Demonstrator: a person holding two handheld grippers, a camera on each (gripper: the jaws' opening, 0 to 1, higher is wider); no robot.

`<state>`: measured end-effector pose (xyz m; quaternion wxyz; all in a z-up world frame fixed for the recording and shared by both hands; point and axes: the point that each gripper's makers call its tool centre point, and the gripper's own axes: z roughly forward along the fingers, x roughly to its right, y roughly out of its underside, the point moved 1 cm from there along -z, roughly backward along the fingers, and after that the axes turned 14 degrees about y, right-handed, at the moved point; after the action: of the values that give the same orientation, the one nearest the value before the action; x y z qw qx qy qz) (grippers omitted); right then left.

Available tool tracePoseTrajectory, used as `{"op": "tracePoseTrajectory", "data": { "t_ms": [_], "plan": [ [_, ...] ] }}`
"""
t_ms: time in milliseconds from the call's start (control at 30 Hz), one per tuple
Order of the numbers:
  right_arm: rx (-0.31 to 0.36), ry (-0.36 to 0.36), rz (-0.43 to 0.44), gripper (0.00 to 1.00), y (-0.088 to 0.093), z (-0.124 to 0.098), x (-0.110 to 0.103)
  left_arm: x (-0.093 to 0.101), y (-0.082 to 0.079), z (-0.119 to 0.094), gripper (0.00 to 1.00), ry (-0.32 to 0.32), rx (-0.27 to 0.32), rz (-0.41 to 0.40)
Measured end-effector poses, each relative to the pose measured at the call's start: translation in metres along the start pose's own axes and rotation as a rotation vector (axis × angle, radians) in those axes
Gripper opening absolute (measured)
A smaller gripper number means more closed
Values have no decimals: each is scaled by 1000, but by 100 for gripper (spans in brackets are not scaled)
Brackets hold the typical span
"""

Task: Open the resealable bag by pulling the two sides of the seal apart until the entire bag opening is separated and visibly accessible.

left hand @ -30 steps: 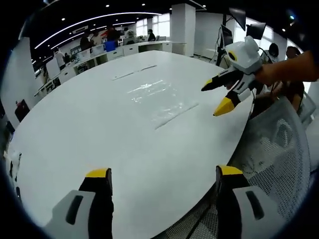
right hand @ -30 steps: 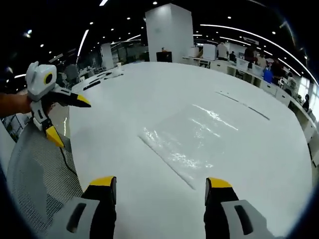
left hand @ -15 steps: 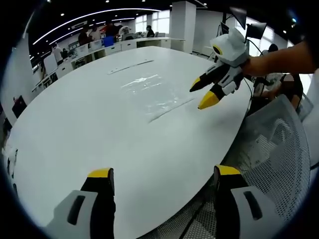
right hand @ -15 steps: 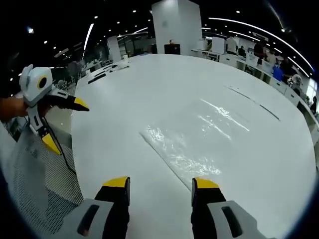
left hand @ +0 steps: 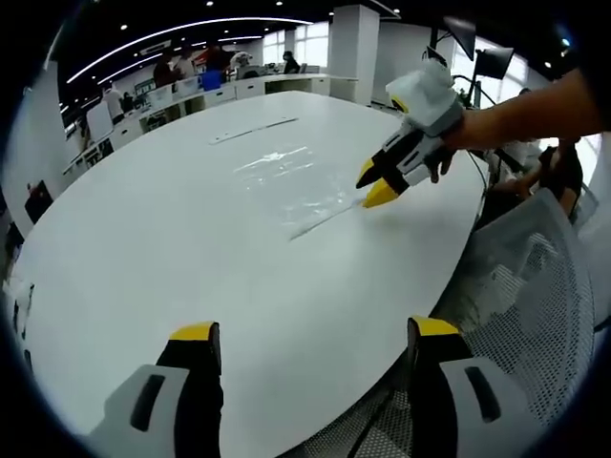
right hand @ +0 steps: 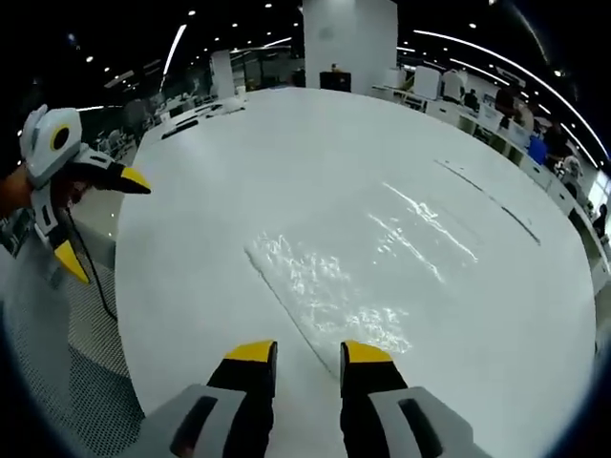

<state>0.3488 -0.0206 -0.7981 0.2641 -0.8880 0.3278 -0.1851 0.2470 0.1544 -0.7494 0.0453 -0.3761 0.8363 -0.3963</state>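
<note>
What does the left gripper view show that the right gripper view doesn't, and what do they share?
Left gripper view: the right claw from outside, its yellow tips nearly closed at the near edge of the clear resealable bag, plus a mesh chair beside the table.

Right gripper view: the bag close up, its sealed edge running toward the right claw, and the left claw held wide open off the table's left edge.

Both share the white table with the bag lying flat and the office beyond.

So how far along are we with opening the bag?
Nothing is done yet: the bag lies flat on the table, its seal apparently still closed. In hand: the right tongs, jaws narrowed but gripping nothing, sit at the bag's near edge. The left tongs hang open, well back. Gripping and pulling apart remain.
</note>
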Motion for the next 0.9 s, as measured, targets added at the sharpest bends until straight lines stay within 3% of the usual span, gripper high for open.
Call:
{"op": "tracePoseTrajectory", "data": {
  "t_ms": [167, 267, 500, 567, 633, 900],
  "plan": [
    [-30, -20, -51, 17, 5, 4, -2, -1, -3, -2, 78, -3, 6, -3],
    [-47, -30, -59, 22, 7, 7, -3, -2, -3, -3, 77, -6, 9, -8],
    [-68, -57, -159, 15, 7, 8, 1, 1, -2, 3, 75, 10, -16, 12],
    [-66, -46, -211, 10, 8, 8, 5, 2, -5, 4, 74, 15, -12, 19],
    [-61, -56, -197, 10, 8, 8, 4, 2, -11, 4, 74, 19, 15, 16],
    [-34, -86, -283, 4, 8, 7, 1, 1, -12, 9, 70, 45, 34, -24]
  ]
}}
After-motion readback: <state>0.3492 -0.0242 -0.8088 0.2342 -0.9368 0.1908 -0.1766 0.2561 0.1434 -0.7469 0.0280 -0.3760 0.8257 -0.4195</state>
